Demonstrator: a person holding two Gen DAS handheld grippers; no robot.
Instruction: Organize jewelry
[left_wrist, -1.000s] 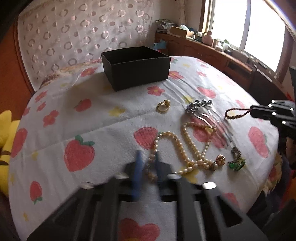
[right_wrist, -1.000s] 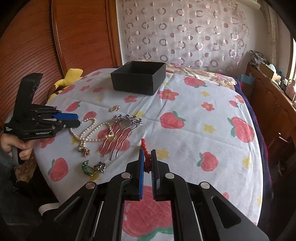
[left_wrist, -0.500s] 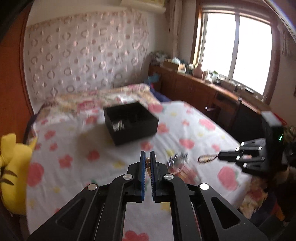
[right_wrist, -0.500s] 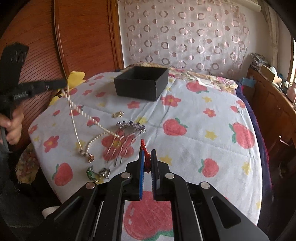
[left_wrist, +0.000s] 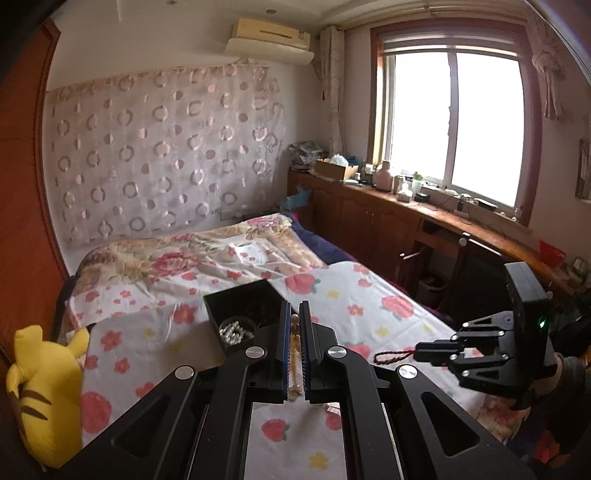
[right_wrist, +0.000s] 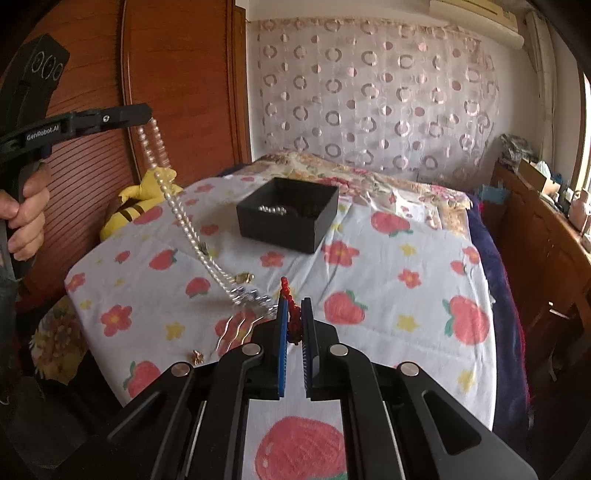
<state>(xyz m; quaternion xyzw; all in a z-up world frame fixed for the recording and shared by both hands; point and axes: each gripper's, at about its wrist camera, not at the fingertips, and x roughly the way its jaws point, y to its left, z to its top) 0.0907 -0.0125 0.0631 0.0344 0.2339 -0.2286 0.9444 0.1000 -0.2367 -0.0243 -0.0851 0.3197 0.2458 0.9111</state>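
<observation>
My left gripper (left_wrist: 294, 325) is shut on a pearl necklace (left_wrist: 294, 354). In the right wrist view the gripper (right_wrist: 146, 110) is raised high at the left and the necklace (right_wrist: 177, 214) hangs from it down to a silver hair comb (right_wrist: 247, 295) on the bed. My right gripper (right_wrist: 294, 314) is shut on a red braided cord (right_wrist: 291, 317); in the left wrist view the cord (left_wrist: 393, 356) sticks out of it (left_wrist: 419, 347). The open black box (right_wrist: 291, 221) with beads inside sits mid-bed, also in the left wrist view (left_wrist: 240, 317).
A gold ring (right_wrist: 245, 276) and a small gold piece (right_wrist: 197, 356) lie on the strawberry-print bedspread (right_wrist: 388, 295). A yellow plush toy (left_wrist: 44, 391) sits at the bed's left edge. A wooden cabinet (left_wrist: 406, 221) runs along the right under the window.
My left gripper has lifted the pearl necklace well up off the bed, and the strand now hangs nearly straight. The right gripper has kept hold of the red cord and risen slightly.
</observation>
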